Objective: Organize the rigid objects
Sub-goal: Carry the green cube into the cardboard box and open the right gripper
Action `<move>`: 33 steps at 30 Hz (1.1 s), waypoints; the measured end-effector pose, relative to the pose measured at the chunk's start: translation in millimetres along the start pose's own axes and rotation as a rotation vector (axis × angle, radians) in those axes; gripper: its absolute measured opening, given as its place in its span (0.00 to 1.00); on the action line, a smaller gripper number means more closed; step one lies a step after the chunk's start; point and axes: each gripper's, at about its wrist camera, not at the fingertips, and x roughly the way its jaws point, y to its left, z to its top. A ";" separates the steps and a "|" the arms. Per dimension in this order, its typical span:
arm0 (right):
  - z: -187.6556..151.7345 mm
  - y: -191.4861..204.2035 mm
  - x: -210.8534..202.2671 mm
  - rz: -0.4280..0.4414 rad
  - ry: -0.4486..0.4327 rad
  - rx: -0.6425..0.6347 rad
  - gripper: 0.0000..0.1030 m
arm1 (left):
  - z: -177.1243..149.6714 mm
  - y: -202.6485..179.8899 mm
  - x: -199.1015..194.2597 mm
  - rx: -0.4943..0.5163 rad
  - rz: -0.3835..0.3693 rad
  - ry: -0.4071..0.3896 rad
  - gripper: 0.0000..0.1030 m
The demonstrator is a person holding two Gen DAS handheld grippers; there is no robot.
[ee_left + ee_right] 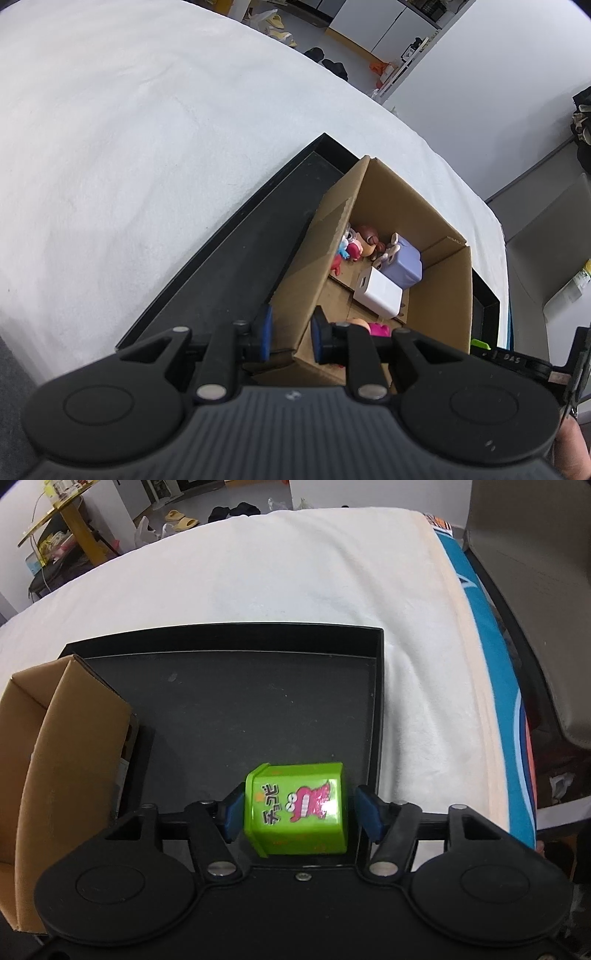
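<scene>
A cardboard box (436,295) stands in a black tray (236,251) on a white cloth. In it lie a white charger block (378,295), a lilac block (402,264) and small toy figures (358,243). My left gripper (291,338) straddles the box's near wall, its pads a little apart. In the right wrist view a green box with a pink cartoon print (297,810) lies on the tray (236,709) between my right gripper's (301,814) fingers. The left pad (234,812) touches it; the right pad (369,812) stands clear.
The cardboard box (59,760) sits at the tray's left in the right wrist view. A blue and orange cloth (491,657) and a grey chair (535,590) lie to the right. Shoes and shelves are on the floor beyond the bed.
</scene>
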 end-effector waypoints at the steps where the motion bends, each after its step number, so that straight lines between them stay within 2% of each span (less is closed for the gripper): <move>1: 0.2 1.5 3.0 -0.013 0.003 -0.010 0.59 | -0.1 -0.2 -0.1 0.001 0.002 0.000 0.19; 5: -4.9 12.5 6.1 -0.037 0.001 -0.046 0.53 | -0.5 0.0 0.1 -0.002 -0.002 -0.002 0.19; 12: -7.1 26.2 -10.7 -0.059 -0.024 -0.097 0.53 | -1.2 1.7 0.8 -0.019 -0.008 -0.005 0.19; 20: -16.9 25.6 -33.1 -0.011 -0.018 -0.068 0.53 | -0.7 2.7 0.8 -0.033 -0.017 0.001 0.20; 33: -31.8 64.3 -58.1 -0.025 0.002 -0.127 0.53 | 0.4 12.8 0.5 -0.084 -0.069 0.017 0.20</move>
